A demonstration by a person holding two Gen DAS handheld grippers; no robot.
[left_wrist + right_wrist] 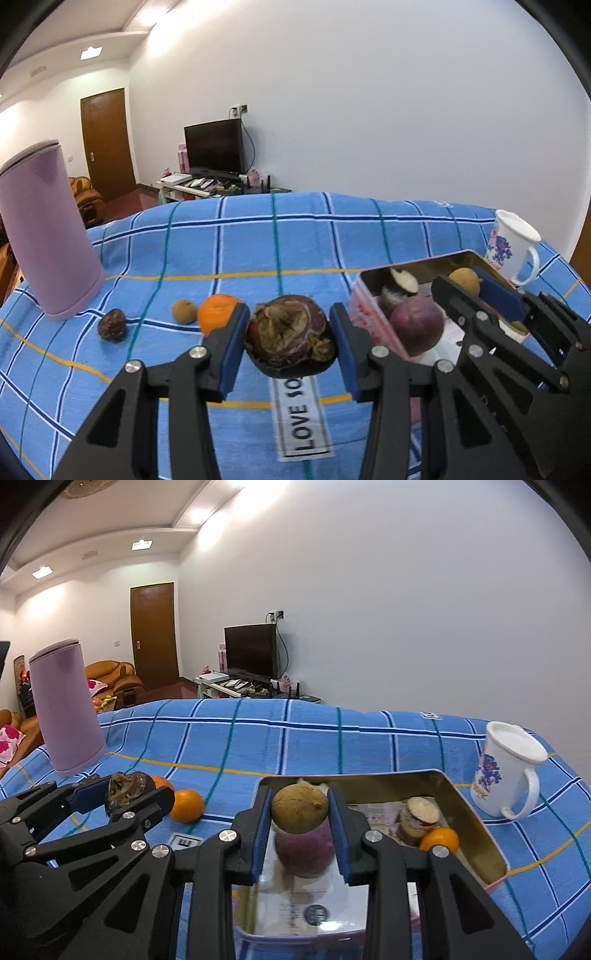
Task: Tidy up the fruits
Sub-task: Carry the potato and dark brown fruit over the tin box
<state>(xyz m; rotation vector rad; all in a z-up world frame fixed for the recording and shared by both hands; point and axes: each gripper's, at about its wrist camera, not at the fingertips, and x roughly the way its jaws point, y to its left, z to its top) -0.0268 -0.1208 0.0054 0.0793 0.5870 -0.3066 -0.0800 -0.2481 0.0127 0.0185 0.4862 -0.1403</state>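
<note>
My left gripper (290,332) is shut on a dark, dried-looking mangosteen (290,338) held above the blue checked cloth (258,251). It also shows at the left of the right wrist view as the left gripper (123,794) with the mangosteen (129,784). My right gripper (300,812) is shut on a tan round fruit (300,808) over the open tin box (476,827). In the tin lie a purple fruit (304,849), an orange (439,840) and a cut piece (421,812). On the cloth lie an orange (218,312), a small brown fruit (184,311) and a dark wrinkled fruit (112,325).
A tall lilac canister (48,236) stands at the cloth's left. A white flowered mug (506,771) stands right of the tin. Another orange (186,805) lies left of the tin. Behind the table are a TV stand, a door and sofas.
</note>
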